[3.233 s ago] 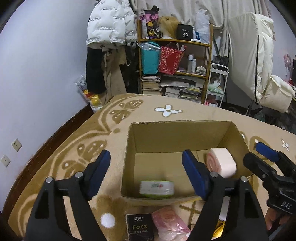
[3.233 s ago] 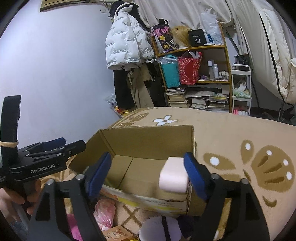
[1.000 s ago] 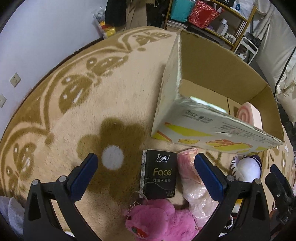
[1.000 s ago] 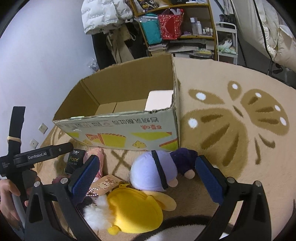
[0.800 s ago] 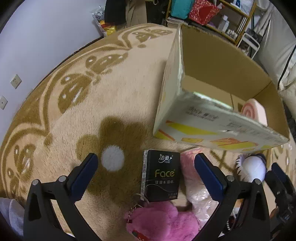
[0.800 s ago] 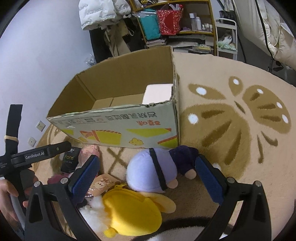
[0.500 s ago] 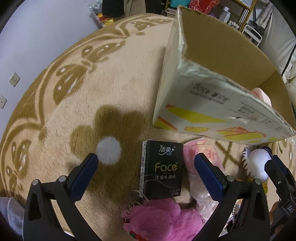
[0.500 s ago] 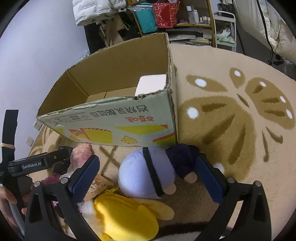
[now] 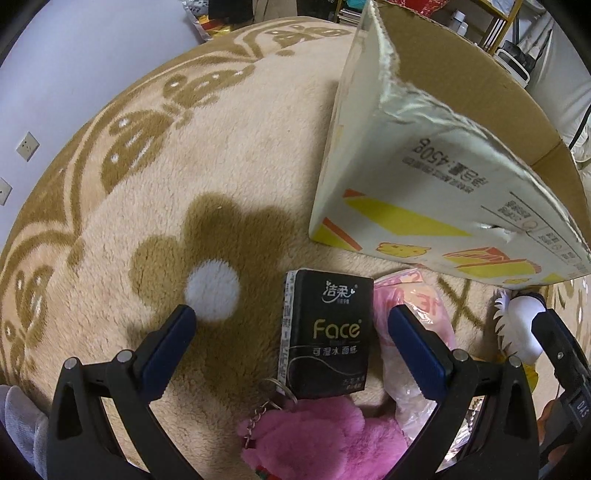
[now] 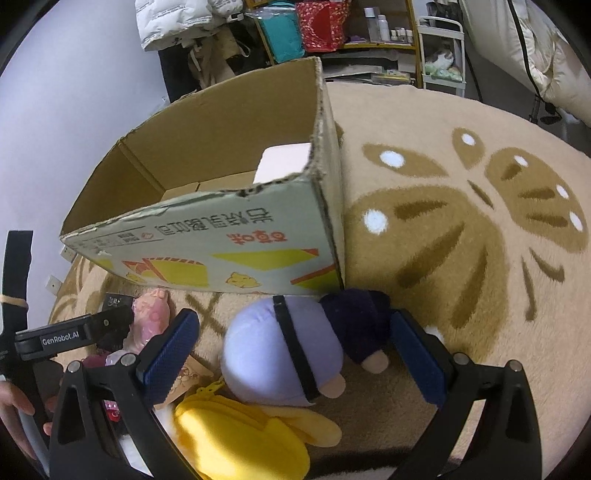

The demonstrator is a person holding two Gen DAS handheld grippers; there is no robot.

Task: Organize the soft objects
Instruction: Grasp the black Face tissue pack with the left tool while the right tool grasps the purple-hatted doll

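Observation:
A cardboard box (image 9: 436, 206) stands open on the rug; it also shows in the right wrist view (image 10: 229, 236) with a pale pink block (image 10: 282, 166) inside. My left gripper (image 9: 295, 347) is open, its jaws either side of a black "Face" tissue pack (image 9: 327, 332). A pink plastic pack (image 9: 413, 332) and a pink plush (image 9: 325, 439) lie beside it. My right gripper (image 10: 295, 350) is open around a lilac plush (image 10: 280, 350) with a navy end (image 10: 360, 314). A yellow plush (image 10: 240, 439) lies below it.
The round beige rug (image 9: 166, 155) with brown flower patterns covers the floor. A bookshelf (image 10: 369, 44) with bags and bottles and hanging coats (image 10: 177, 22) stand at the back. A wall with sockets (image 9: 26, 144) is on the left.
Both grippers have dropped from above the box to the rug in front of it. The left one has closed in on the tissue pack, the right one on the lilac plush.

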